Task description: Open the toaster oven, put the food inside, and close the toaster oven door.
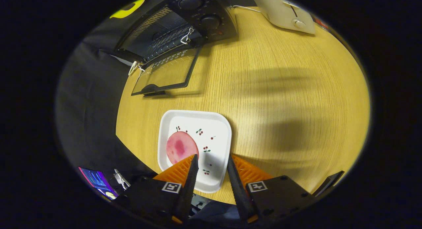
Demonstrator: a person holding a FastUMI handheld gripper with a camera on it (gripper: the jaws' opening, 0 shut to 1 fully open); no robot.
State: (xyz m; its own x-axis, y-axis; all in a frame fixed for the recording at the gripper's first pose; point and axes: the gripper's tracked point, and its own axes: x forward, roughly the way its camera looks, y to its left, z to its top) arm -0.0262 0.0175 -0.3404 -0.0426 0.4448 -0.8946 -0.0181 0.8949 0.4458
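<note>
A black toaster oven (184, 21) stands at the far side of the wooden table (280, 100), its glass door (166, 72) folded down flat and the wire rack inside showing. Closer to me lies a white square plate (214, 130) with small cherry prints. On its left half rests a round pink slice of food (179, 146). My gripper (212, 159) hovers over the plate's near part, open, with bare plate between its fingers. The left fingertip is right beside the slice's near edge. Nothing is held.
A white pop-up toaster (286, 13) sits at the table's far right corner, with its cord running toward the oven. Black cloth hangs off the table's left edge. A lit screen (97, 181) glows low on the left, below the table.
</note>
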